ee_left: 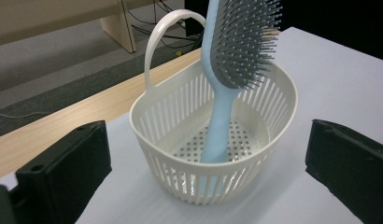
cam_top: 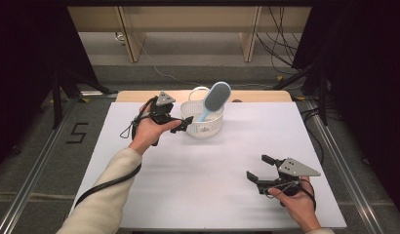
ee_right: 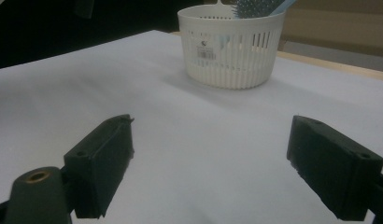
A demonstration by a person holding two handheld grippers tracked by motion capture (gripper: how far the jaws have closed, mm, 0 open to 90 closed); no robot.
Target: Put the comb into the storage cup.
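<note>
A white slotted basket (cam_top: 206, 126) with a loop handle stands at the far middle of the white table. A light-blue hairbrush (cam_top: 217, 96) with grey bristles stands handle-down in it and leans on the rim. My left gripper (cam_top: 183, 125) is open just left of the basket, level with its wall. In the left gripper view the basket wall (ee_left: 167, 135) and the brush (ee_left: 243, 42) sit between the spread jaws, untouched. My right gripper (cam_top: 259, 167) is open and empty near the front right. It points at the distant basket (ee_right: 229, 56).
A white sheet (cam_top: 212, 170) covers the table, with a strip of bare wood (cam_top: 259, 96) along the far edge. Beyond it are wooden furniture legs and cables on the floor. Dark curtains hang at both sides.
</note>
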